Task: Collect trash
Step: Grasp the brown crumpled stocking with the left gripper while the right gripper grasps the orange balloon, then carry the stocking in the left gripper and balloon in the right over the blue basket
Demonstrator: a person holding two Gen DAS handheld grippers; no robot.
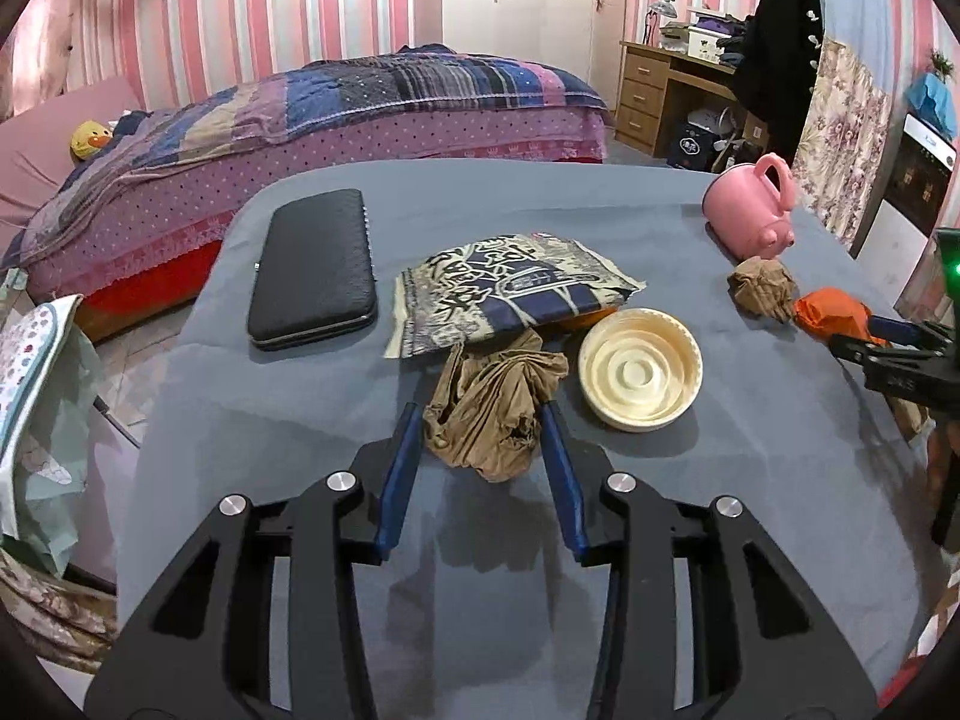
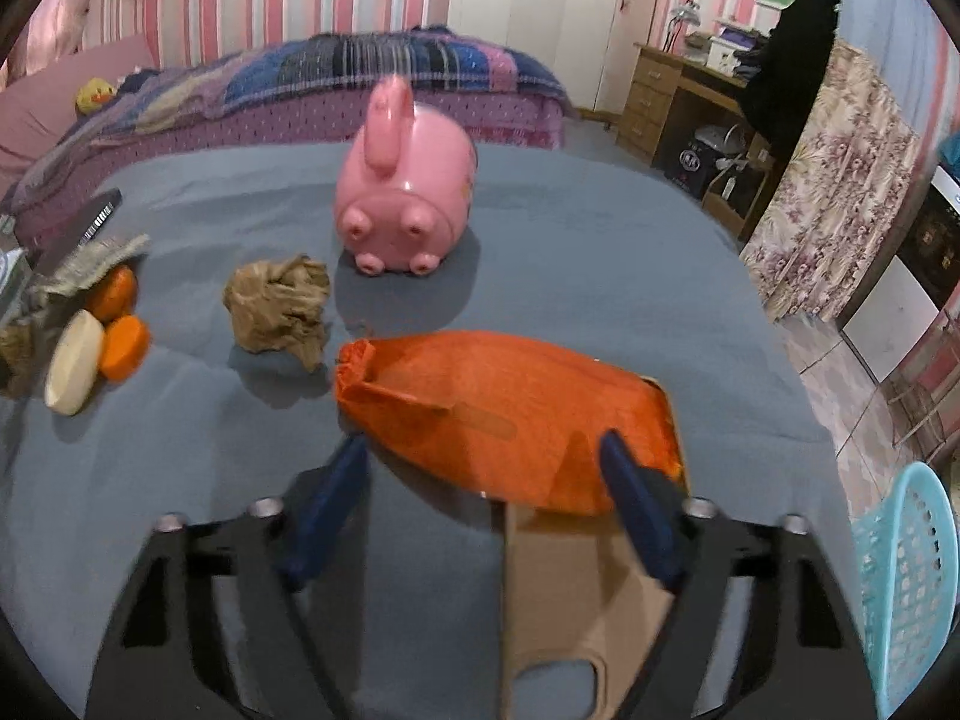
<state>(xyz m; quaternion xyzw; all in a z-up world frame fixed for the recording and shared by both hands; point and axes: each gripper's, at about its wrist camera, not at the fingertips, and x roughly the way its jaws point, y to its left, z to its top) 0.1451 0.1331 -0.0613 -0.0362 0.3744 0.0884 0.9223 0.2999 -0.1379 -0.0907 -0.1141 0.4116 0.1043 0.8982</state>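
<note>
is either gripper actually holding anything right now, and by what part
Not clearly. The left gripper is open around the crumpled brown wad, fingers at its sides. The right gripper is open around the orange bag's near edge.

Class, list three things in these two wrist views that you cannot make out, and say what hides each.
1. Left wrist view: the orange items are covered by the printed wrapper.
2. Right wrist view: the black case is cut off at the left edge.
3. Right wrist view: the grip on the orange bag is unclear, because the right gripper is motion-blurred.
</note>
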